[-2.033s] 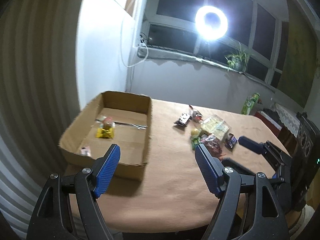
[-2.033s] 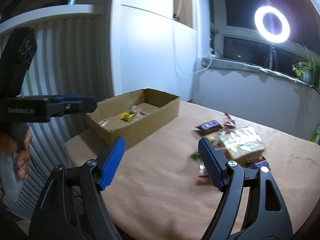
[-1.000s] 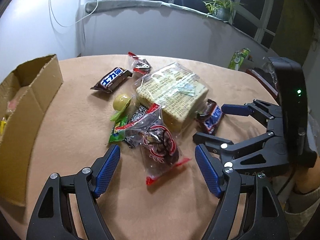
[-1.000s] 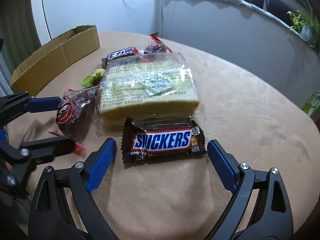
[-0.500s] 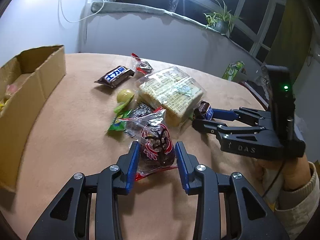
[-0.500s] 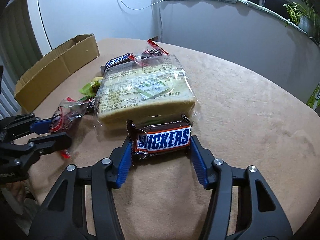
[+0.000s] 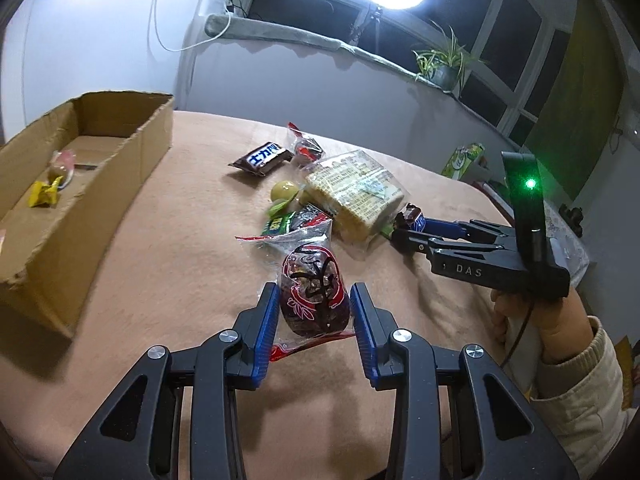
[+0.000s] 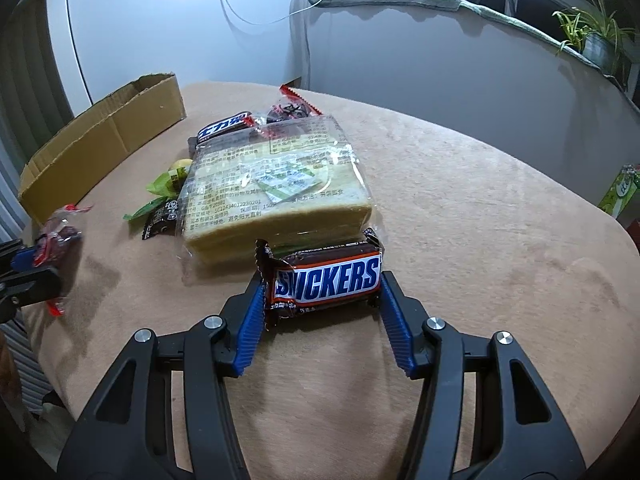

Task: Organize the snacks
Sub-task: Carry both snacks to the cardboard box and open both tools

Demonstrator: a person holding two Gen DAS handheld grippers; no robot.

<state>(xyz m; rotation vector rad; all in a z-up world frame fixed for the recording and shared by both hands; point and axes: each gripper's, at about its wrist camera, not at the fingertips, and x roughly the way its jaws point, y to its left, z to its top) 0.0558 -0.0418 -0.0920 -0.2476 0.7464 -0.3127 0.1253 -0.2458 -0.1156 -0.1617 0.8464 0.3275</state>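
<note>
I have both tongs loaded so two snacks can travel at once to the open brown cardboard box point(image 7: 100, 184), which sits at about ten o'clock on the tan cloth-covered worktop point(image 7: 168, 264). My left tongs point(image 7: 314, 312) pinch a clear, red-edged plastic packet of dark dried fruit point(image 7: 314, 292) by its sides, so the crinkly film bunches but should not slip. My right tongs point(image 8: 322, 300) clamp the brown Snickers bar point(image 8: 326, 280) end to end across its wrapper, label facing me, just in front of the clear-wrapped block of sliced bread point(image 8: 276, 196). The remaining sweets lie clustered at twelve o'clock, beside the bread.
</note>
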